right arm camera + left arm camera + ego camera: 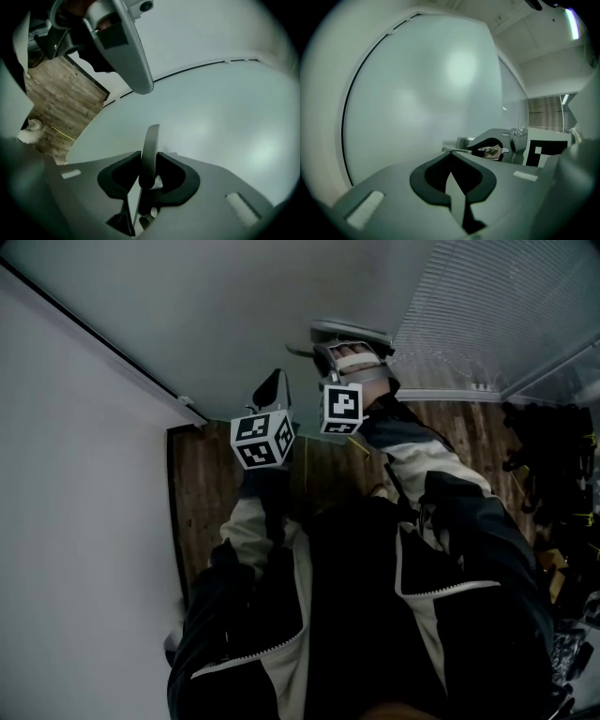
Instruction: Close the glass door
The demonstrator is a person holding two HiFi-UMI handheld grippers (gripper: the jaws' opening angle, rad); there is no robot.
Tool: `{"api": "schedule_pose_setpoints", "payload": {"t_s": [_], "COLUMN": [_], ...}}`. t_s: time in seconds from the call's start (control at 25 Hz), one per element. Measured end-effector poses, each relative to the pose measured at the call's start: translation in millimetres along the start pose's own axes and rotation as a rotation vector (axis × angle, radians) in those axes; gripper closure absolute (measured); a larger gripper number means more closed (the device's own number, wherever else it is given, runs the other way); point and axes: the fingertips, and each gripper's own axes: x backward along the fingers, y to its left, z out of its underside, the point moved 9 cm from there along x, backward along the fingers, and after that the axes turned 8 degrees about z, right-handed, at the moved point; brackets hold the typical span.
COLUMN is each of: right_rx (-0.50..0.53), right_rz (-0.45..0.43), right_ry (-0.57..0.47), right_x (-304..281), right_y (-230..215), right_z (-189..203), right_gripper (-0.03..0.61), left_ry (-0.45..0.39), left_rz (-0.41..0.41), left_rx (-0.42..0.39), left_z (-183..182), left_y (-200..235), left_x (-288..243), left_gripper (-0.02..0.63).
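At left, grey left gripper point(450, 153), tips pressed together on nothing, aimed at pale frosted glass door point(417, 93) straight ahead. At right, right gripper point(149, 159) clamped on that door's slim grey metal lever handle point(151, 136).

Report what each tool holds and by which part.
Right tool grips the grey door handle across its lever, a pad on each side. Left tool is shut, holding nothing.
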Motion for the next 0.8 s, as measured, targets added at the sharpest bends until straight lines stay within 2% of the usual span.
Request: {"api": "schedule_pose_setpoints", "payload": {"t_s": [0.2, 0.8], "right_rx": [0.041, 0.187], "right_rz": [0.041, 0.078], "right_ry": [-0.004, -0.016], "right_x": [-4, -35], "right_y": [3, -3], "right_z": [1, 22], "right_gripper": [0.465, 0.456], "left_ry": [0.001, 0.019], "left_rz": [-0.004, 0.005], "left_rx": [0.006, -0.001], "left_z": [3, 3], "left_y": [6, 6], "left_x": [0, -11], "left_gripper": [0.614, 0.614]}}
